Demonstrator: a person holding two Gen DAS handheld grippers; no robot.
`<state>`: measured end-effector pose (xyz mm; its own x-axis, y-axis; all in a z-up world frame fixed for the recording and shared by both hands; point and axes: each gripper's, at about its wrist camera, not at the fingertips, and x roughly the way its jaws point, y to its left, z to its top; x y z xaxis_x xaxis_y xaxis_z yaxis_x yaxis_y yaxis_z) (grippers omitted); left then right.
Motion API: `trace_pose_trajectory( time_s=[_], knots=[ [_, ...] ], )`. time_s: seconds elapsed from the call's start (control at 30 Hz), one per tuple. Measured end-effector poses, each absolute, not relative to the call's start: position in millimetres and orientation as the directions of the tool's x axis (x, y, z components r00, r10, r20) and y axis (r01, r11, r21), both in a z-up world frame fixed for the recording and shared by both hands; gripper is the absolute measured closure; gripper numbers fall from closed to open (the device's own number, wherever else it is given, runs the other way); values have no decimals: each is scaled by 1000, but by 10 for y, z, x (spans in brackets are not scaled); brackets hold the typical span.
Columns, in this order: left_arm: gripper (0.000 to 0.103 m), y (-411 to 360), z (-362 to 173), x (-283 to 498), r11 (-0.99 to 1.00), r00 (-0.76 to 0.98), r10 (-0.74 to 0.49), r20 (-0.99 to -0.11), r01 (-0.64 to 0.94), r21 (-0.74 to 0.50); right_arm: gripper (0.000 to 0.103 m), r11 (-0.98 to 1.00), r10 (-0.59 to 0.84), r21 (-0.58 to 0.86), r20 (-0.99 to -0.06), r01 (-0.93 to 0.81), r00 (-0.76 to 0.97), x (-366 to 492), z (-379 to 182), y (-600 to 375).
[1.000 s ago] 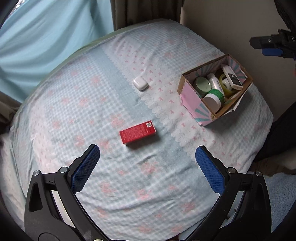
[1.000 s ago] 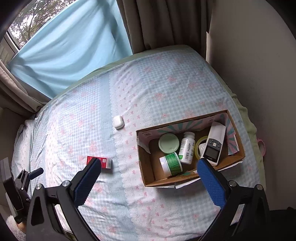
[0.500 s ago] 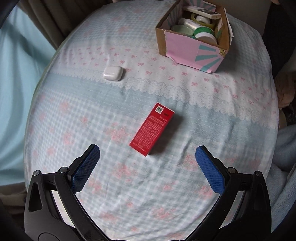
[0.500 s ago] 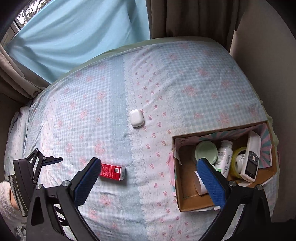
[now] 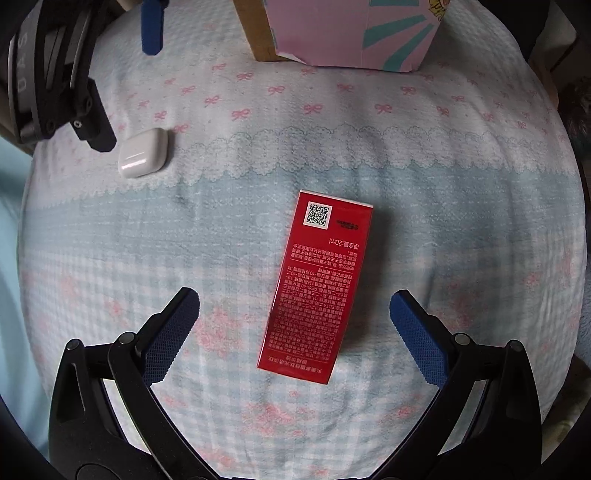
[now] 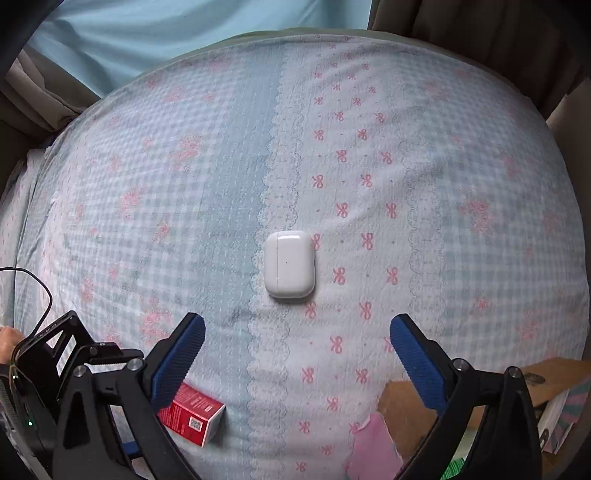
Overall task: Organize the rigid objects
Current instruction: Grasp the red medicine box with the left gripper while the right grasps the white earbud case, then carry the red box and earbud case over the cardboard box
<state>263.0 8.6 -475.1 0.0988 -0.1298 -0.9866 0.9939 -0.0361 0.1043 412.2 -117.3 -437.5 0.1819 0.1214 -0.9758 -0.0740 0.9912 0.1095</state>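
Observation:
A red carton [image 5: 317,284] lies flat on the checked bedspread, its near end between the fingers of my left gripper [image 5: 293,325], which is open and just above it. It also shows in the right wrist view [image 6: 194,415]. A white earbud case [image 6: 289,264] lies on the lace strip just ahead of my right gripper [image 6: 295,347], which is open and empty. The case also shows in the left wrist view [image 5: 143,152], with the right gripper's body [image 5: 55,74] beside it. The pink cardboard box [image 5: 351,33] stands at the far edge.
The bedspread [image 6: 443,184] covers the whole surface and falls away at the edges. Curtains [image 6: 147,33] hang behind the far side. The box corner [image 6: 406,406] sits low right in the right wrist view. A cable [image 6: 37,288] runs at the left.
Both grippers have come down and closer: the left over the red carton, the right from above the box to the earbud case. Both stayed open.

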Motion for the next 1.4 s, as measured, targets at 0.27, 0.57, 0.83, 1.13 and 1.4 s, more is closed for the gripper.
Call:
trace_pose_trajectory(
  time_s=[0.27,0.57,0.83,1.13,1.4],
  knots=[
    [26,23,-5015,2642,-84,54,-95,-994,995,62,30,995,70,63,-994,-81,87,4425,-4942,-1048],
    [59,-154,-5101,2473,-133,33,-75,-997,990,43,62,993,6,-2,-998,-120,67,4547,-4997,-864],
    [64,-192,-5029,2425,-78,15,-79,-997,997,21,62,992,23,14,-997,-128,68,4496,-4912,-792],
    [65,29,-4820,2673,139,-14,-103,-995,990,-28,64,994,70,60,-990,-88,119,4284,-4448,-869],
    [66,324,-4511,3007,387,-43,-178,-983,915,-110,83,991,107,96,-987,-97,116,4075,-4148,-880]
  ],
)
